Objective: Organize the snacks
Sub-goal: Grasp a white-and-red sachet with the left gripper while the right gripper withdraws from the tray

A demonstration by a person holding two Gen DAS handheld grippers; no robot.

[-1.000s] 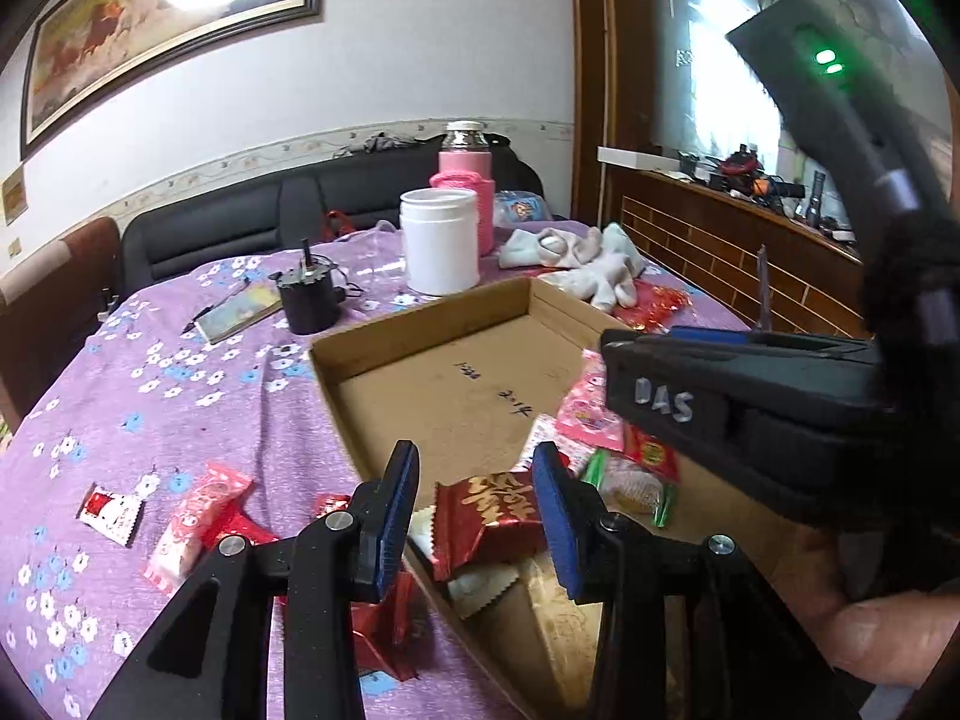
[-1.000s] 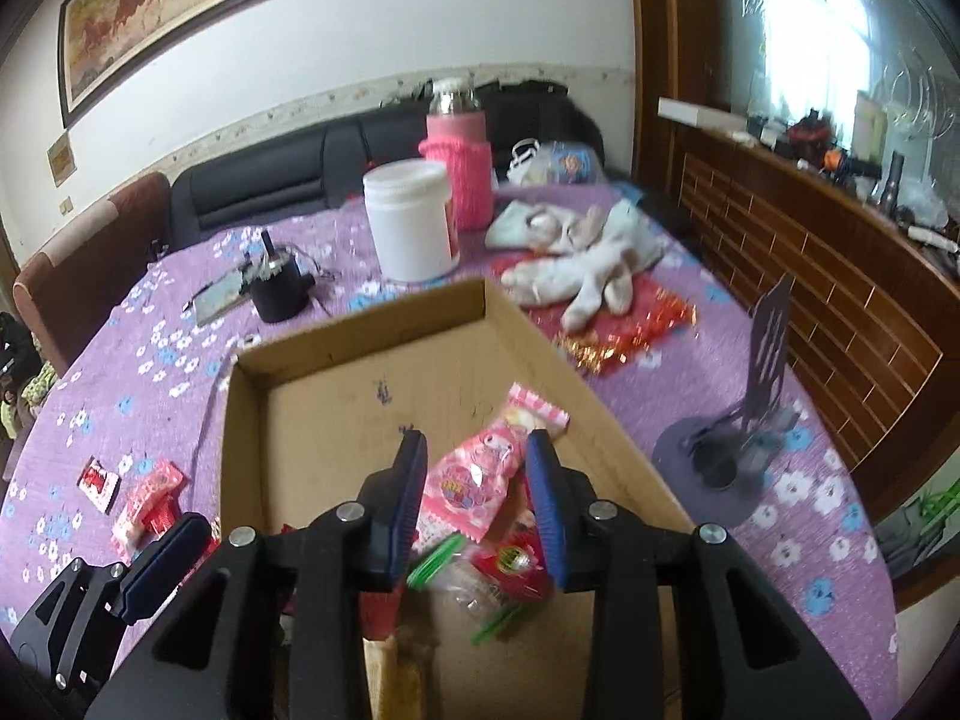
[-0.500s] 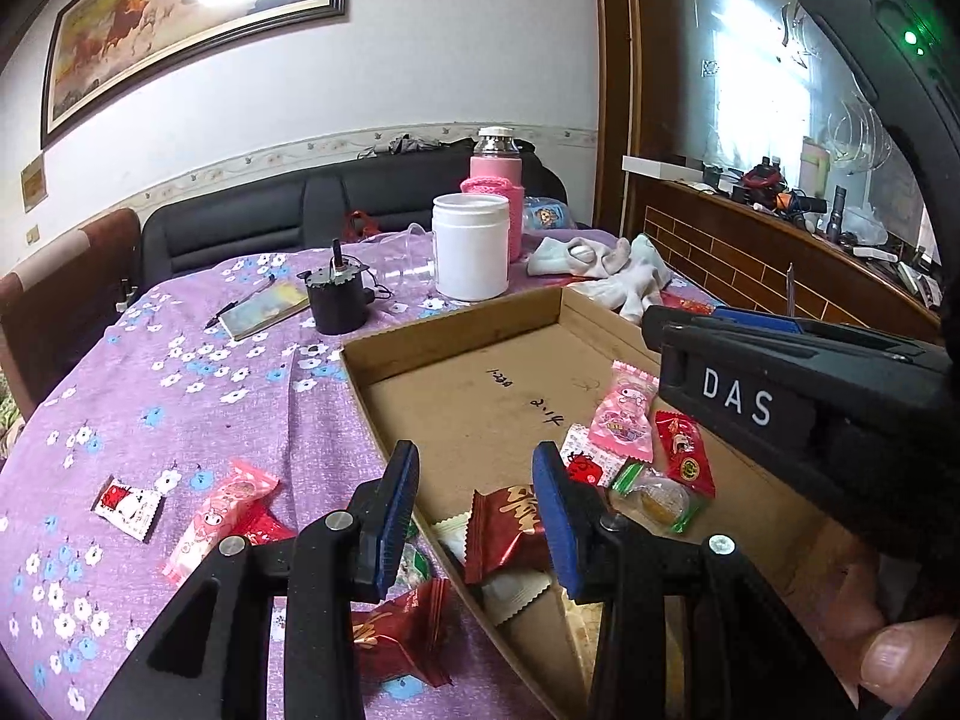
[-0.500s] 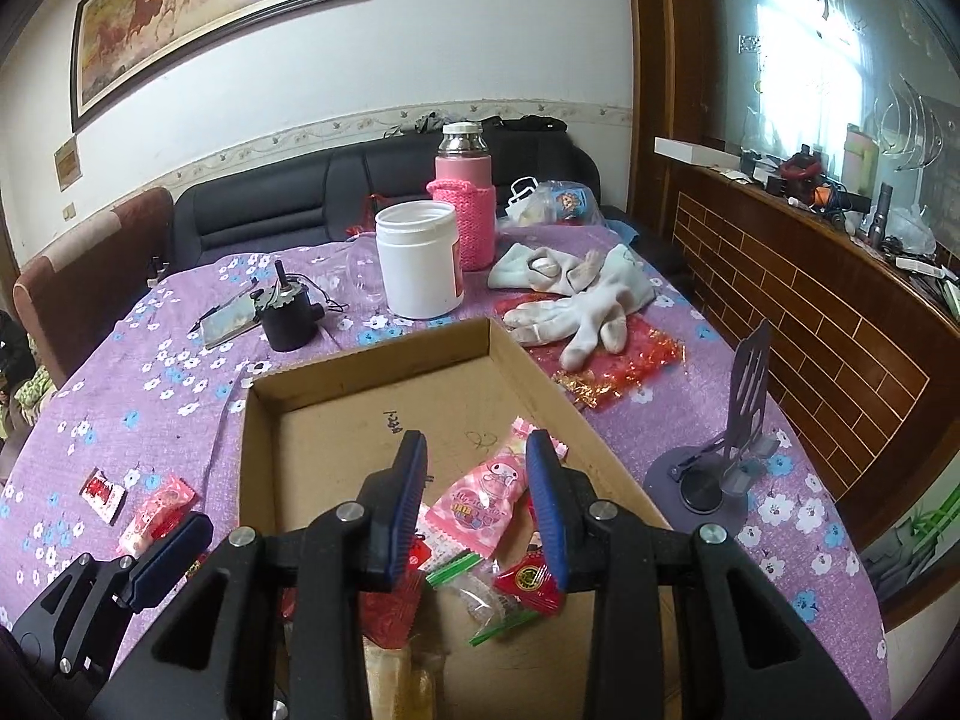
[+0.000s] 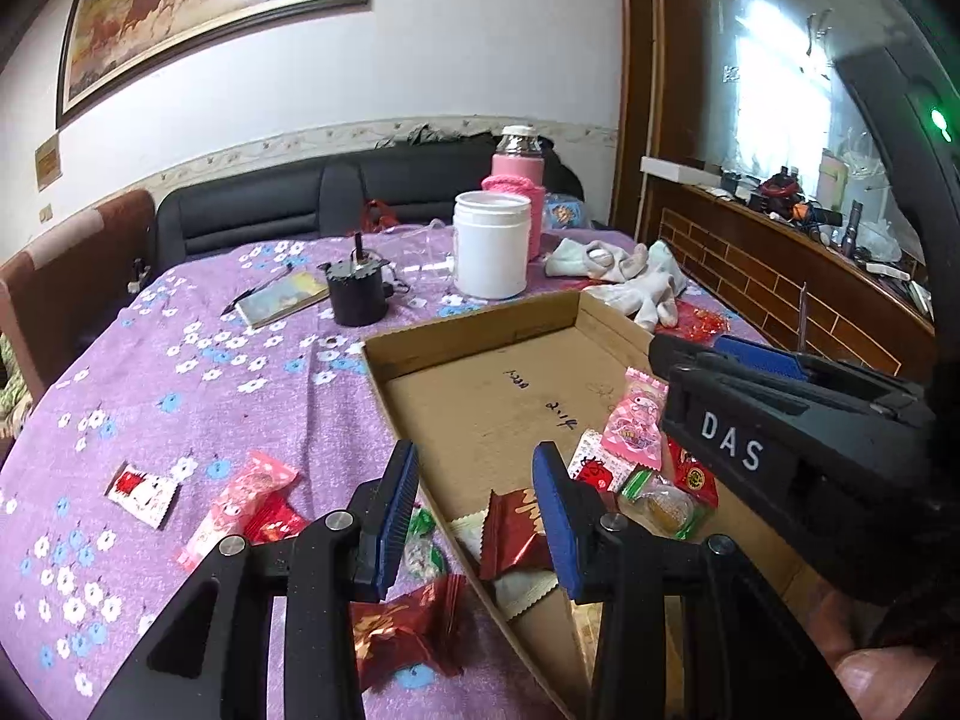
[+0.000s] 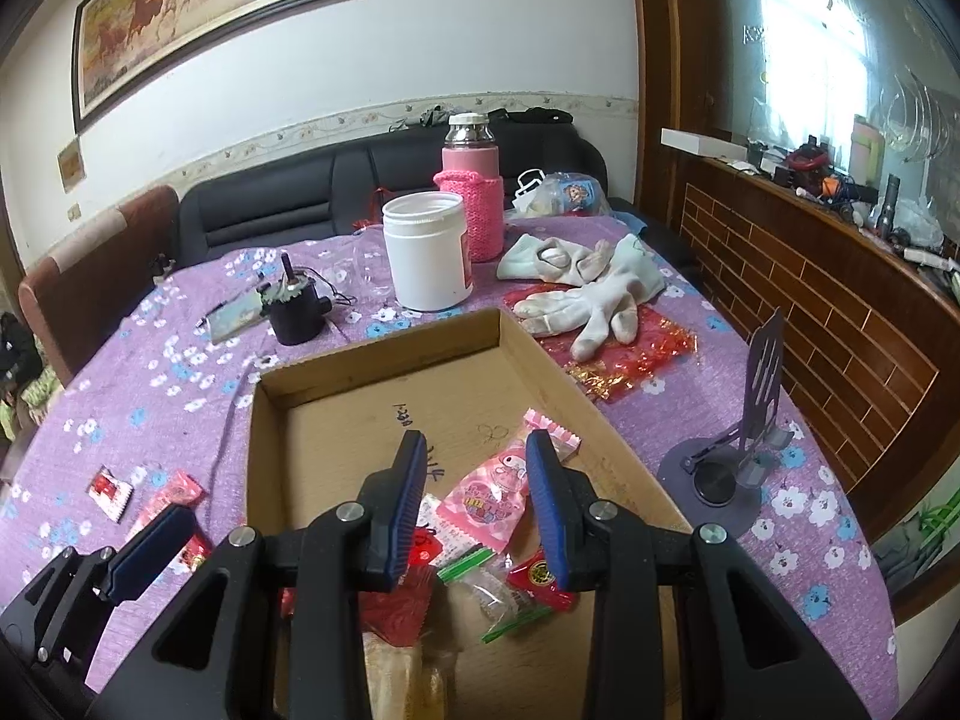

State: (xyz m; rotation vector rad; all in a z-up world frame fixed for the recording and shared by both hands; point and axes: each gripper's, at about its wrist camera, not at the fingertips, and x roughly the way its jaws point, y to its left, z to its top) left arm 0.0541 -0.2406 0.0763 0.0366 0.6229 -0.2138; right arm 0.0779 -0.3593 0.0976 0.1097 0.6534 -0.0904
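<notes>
Left wrist view: both claws hang empty over a half-filled cardboard box (image 5: pixel 480 324), several snacks not yet in it.
Left of the left claw (image 5: pixel 474 516), loose snacks (image 5: pixel 240 498) lie on the purple surface (image 5: pixel 180 372); its parted jaws straddle the box wall, which could snag a pick. The right claw (image 6: pixel 477 504), jaws parted and empty, hovers above boxed pink packet (image 6: pixel 492 498); a careless dip could scatter the pile.

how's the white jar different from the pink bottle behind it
The white jar is squat, wide and plain plastic; the pink bottle is taller and slimmer. The jar's wall is bare, while the bottle wears a knitted pink sleeve round its lower half and has a metal neck with a white cap. Both stand upright on the purple cloth.
</notes>
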